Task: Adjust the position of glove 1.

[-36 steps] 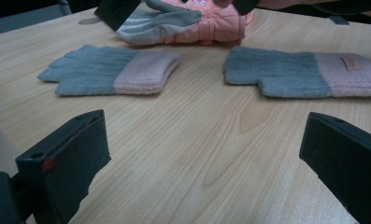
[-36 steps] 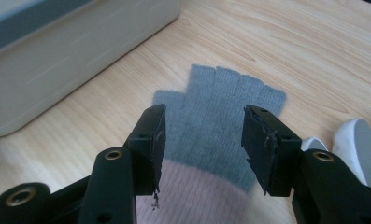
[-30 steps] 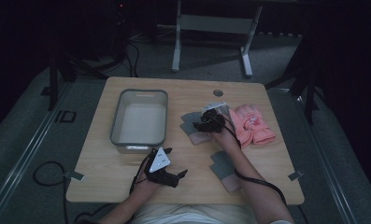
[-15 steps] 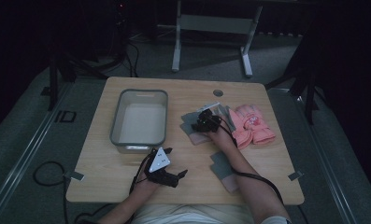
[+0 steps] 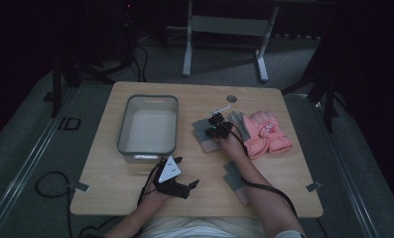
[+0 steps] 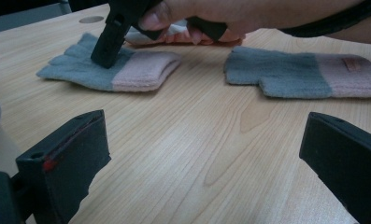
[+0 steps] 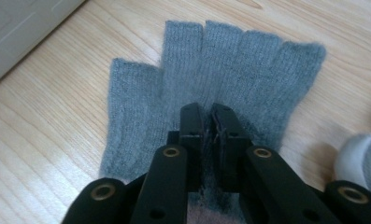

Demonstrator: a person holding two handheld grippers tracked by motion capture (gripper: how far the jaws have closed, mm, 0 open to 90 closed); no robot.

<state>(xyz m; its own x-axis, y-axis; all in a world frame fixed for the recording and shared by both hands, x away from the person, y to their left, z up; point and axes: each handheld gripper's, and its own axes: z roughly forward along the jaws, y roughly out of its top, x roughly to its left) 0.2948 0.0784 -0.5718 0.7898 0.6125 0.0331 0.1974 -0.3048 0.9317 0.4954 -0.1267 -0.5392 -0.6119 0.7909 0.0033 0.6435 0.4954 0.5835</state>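
A grey fingerless glove with a pink cuff (image 5: 202, 133) (image 7: 220, 70) lies flat on the table (image 5: 284, 178), right of the tray. My right gripper (image 5: 213, 130) (image 7: 208, 109) points down onto its palm, jaws shut and pinching the knit. The left gripper view shows that same tip pressed into the glove (image 6: 127, 74). A second matching glove (image 5: 233, 176) (image 6: 290, 74) lies nearer the front edge, beside the right forearm. My left gripper (image 5: 187, 171) (image 6: 206, 140) rests low at the front of the table, open, with bare wood between its jaws.
A grey rectangular tray (image 5: 147, 97) stands at the left centre. A pair of pink gloves (image 5: 269, 133) lies right of the right hand. A round hole (image 5: 231, 98) sits near the table's far edge. Cables trail off the front edge.
My right gripper has shifted slightly left and settled onto the grey glove. The left gripper has stayed where it was.
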